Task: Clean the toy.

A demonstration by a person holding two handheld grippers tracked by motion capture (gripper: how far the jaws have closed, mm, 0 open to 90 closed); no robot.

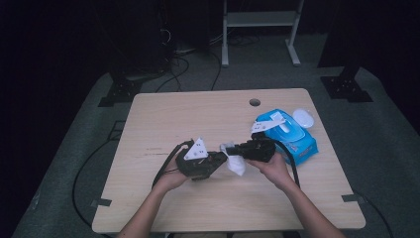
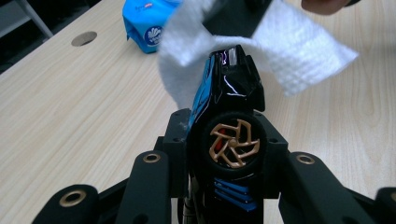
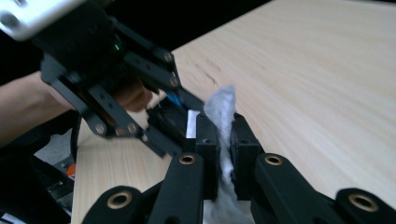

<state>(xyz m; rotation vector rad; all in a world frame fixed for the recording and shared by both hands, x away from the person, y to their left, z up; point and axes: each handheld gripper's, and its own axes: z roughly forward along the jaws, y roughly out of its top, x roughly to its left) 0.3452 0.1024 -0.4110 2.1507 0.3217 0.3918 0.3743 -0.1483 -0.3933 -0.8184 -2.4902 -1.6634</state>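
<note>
Left gripper (image 2: 226, 154) jaws clenched on a black-and-blue toy car (image 2: 229, 88); right gripper (image 3: 225, 140) jaws pinch a white wipe (image 3: 223, 112) touching the car's front, above the table (image 1: 198, 114).

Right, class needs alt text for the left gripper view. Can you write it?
A hand-held gripper clamps a black and blue toy car, gold wheel facing the camera, while a white wipe drapes over its far end. A blue wipes pack lies behind on the wooden table.

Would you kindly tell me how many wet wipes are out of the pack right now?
1. A single white wet wipe is pinched in the right gripper, draped over the toy car held by the left gripper. More may remain hidden inside the blue wipes pack.
</note>
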